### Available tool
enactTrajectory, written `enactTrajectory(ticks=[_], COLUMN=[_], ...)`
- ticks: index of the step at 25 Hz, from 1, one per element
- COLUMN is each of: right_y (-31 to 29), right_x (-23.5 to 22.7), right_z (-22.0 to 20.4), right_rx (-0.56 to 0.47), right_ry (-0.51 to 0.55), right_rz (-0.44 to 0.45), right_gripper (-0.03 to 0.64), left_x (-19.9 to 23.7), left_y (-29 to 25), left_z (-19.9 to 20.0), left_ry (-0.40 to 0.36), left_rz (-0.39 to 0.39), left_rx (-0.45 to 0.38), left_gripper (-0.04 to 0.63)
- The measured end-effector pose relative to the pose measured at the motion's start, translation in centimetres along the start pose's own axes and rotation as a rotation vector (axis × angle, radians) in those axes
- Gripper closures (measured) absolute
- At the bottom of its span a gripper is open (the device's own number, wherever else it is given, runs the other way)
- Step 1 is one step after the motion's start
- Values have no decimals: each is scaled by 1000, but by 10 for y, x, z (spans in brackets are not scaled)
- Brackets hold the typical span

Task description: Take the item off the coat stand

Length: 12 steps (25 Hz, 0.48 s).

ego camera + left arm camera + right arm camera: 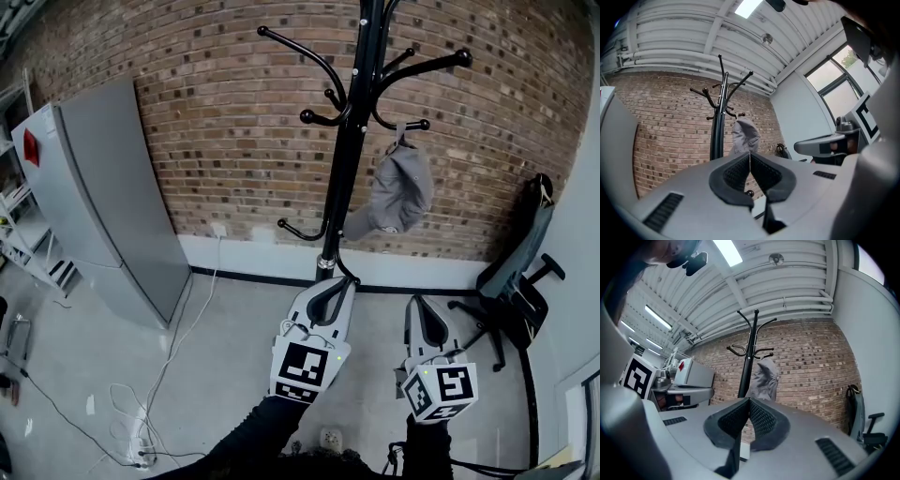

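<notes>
A black coat stand (352, 141) rises in front of the brick wall. A grey cap (398, 192) hangs from one of its right-hand hooks. Both grippers are held low, in front of the stand and well short of the cap. My left gripper (330, 284) points at the stand's pole, jaws shut and empty. My right gripper (422, 302) sits below the cap, also shut with nothing in it. The left gripper view shows the cap (744, 136) just above the closed jaw tips (750, 153). In the right gripper view the cap (765, 380) hangs above the closed tips (749, 400).
A tall grey cabinet (112, 206) stands at the left against the wall. A black office chair (520, 281) is at the right. Cables and a power strip (141, 441) lie on the floor at lower left. The wall's skirting runs behind the stand's base.
</notes>
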State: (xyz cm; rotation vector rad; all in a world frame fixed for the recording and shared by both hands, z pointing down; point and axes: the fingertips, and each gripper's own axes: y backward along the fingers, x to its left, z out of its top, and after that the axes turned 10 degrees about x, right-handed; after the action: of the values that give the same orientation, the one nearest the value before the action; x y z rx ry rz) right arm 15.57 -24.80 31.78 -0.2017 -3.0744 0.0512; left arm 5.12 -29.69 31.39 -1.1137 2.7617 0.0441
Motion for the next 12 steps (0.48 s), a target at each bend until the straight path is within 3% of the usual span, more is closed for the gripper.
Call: enactTrajectory(ticks=[12], right_y=[-50], right_x=[-31], right_z=[9], right_rx=[-25], right_ry=[-15], right_rz=[59], right_gripper=[607], left_x=[19], left_y=[-47], left_z=[4], left_ry=[-9], left_rz=[65], left_rx=[9], left_gripper=[581])
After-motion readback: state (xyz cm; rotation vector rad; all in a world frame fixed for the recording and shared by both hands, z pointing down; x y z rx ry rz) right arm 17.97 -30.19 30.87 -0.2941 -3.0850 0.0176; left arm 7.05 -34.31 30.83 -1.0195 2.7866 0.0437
